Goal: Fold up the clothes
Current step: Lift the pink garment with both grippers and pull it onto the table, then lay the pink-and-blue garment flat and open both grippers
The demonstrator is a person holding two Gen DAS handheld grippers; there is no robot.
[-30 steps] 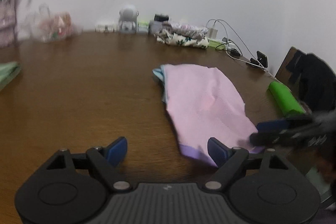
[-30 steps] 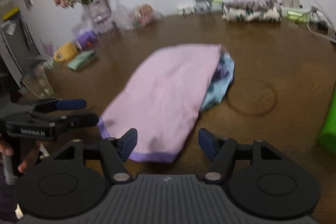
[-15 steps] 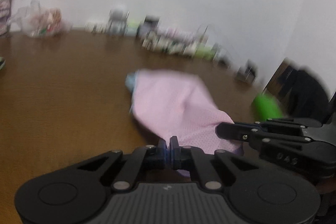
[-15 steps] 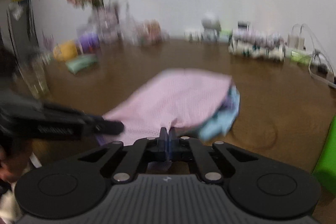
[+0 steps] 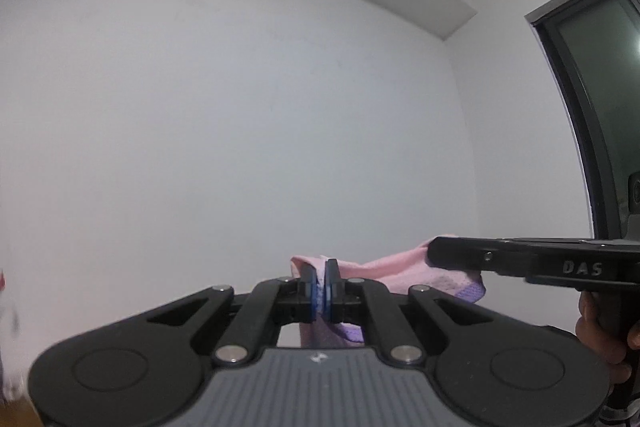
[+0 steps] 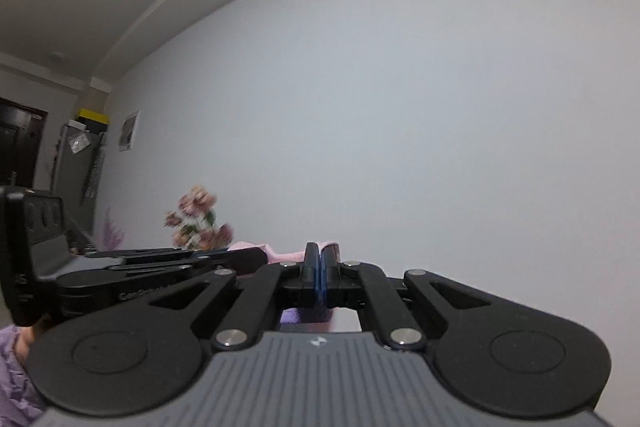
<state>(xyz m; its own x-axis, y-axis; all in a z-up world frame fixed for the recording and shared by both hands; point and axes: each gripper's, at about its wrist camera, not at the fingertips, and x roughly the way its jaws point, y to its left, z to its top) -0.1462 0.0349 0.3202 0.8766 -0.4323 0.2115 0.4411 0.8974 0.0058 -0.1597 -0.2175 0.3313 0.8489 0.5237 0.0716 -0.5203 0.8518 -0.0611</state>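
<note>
Between both tools (image 5: pixel 320 285), pink garment (image 5: pixel 384 269) edge.

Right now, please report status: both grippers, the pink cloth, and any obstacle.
Left gripper shut on pink cloth. Right gripper shut on the same cloth, lifted toward the wall. Table out of view; no obstacle visible.

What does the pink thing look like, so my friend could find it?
Look low against the big plain white wall. Two black claws, the left claw and the right claw, are each shut on the pink cloth, which stretches between them. It is the only soft pink thing there, with a purple hem along one edge.
</note>
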